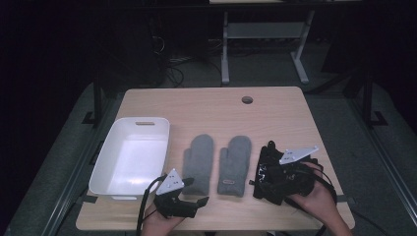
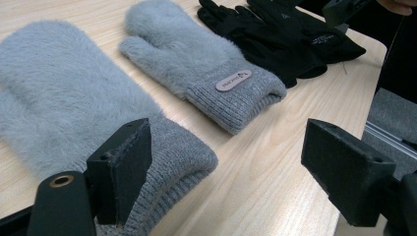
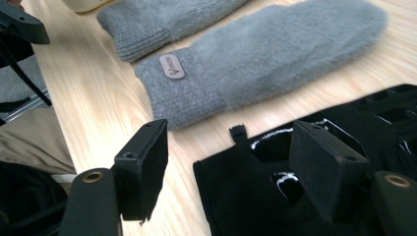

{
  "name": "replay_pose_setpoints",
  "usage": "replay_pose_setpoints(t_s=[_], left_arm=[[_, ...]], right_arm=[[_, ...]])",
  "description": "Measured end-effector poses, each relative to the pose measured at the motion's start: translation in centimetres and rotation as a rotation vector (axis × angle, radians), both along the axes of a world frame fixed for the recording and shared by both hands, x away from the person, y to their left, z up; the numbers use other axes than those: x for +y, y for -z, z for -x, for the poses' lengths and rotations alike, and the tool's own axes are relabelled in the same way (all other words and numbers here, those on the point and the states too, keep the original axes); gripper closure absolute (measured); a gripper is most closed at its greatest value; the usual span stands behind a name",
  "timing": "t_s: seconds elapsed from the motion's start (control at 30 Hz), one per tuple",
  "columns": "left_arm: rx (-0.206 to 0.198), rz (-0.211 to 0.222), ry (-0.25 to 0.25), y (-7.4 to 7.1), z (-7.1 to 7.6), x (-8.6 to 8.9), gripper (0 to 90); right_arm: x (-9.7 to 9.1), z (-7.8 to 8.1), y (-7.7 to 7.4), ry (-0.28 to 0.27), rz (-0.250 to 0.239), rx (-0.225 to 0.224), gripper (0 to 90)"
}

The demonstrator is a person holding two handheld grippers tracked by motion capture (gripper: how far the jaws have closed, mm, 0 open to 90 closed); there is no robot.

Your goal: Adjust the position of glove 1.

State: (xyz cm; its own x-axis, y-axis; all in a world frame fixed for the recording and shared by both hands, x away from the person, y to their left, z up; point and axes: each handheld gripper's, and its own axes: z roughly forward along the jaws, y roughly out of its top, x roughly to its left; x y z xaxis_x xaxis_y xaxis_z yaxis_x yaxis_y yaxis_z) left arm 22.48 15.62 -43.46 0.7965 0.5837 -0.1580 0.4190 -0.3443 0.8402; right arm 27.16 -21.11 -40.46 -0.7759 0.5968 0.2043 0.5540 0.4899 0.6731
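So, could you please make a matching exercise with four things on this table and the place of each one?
Things:
1. white bin
2. grey mittens
3. black gloves
4. round hole

Places:
A. under the right gripper
B. far part of the table
C. left side of the table
D. middle, side by side

Pairs: 1-C, 2-D, 3-A, 4-B
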Motion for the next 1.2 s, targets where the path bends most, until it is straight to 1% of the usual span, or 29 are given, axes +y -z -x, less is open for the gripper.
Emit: replay_pose_setpoints(t_s=[0.1, 0.13, 0.2, 0.27, 0.33, 0.47, 0.63, 0.7, 0.73, 0.8, 0.97, 1.0, 1.07, 1.13, 1.2], left_arm=[[0.003, 0.003, -0.003, 0.0, 0.0, 0.1, 19.2], [0.004, 0.003, -0.003, 0.1, 0.0, 0.1, 19.2], [0.003, 0.003, -0.004, 0.1, 0.0, 0.1, 19.2], [0.004, 0.003, -0.003, 0.1, 0.0, 0.1, 19.2], [0.004, 0.005, -0.004, 0.1, 0.0, 0.1, 19.2], [0.000, 0.002, -0.003, 0.0, -0.1, 0.2, 19.2], [0.000, 0.003, -0.005, 0.0, 0.0, 0.2, 19.2], [-0.004, 0.000, -0.004, 0.0, -0.1, 0.2, 19.2], [-0.006, -0.002, -0.003, 0.0, -0.1, 0.2, 19.2], [-0.012, -0.006, -0.001, 0.0, -0.1, 0.2, 19.2], [-0.006, -0.002, -0.006, 0.0, 0.0, 0.2, 19.1], [-0.004, 0.004, -0.010, -0.1, 0.0, 0.2, 19.1], [-0.008, 0.004, -0.010, -0.1, 0.0, 0.1, 19.1], [-0.008, 0.000, -0.009, -0.1, 0.0, 0.2, 19.1], [-0.010, 0.004, -0.010, -0.1, 0.0, 0.2, 19.1]], right_arm=[[0.4, -0.5, -0.3, -0.002, 0.008, 0.014, 28.5], [0.6, -0.6, -0.4, -0.006, 0.014, 0.009, 28.5], [1.1, -1.1, -0.6, -0.015, 0.011, 0.014, 28.3], [1.3, -1.3, -0.6, -0.017, 0.020, 0.010, 28.2], [1.6, -1.6, -0.8, -0.024, 0.019, 0.019, 28.2], [2.1, -2.2, -1.2, -0.045, 0.019, 0.023, 28.2], [3.0, -2.8, -1.8, -0.067, 0.046, 0.021, 28.2], [3.3, -3.1, -1.8, -0.081, 0.039, 0.020, 28.2], [3.6, -3.4, -1.9, -0.082, 0.052, 0.027, 28.3], [3.8, -3.6, -1.9, -0.088, 0.054, 0.027, 28.2], [4.9, -4.4, -2.1, -0.109, 0.075, 0.031, 28.2], [5.4, -4.8, -2.2, -0.120, 0.087, 0.026, 28.3], [5.7, -5.0, -2.3, -0.124, 0.094, 0.026, 28.3], [6.2, -5.6, -2.4, -0.138, 0.110, 0.023, 28.5], [6.6, -6.1, -2.6, -0.140, 0.119, 0.024, 29.1]])
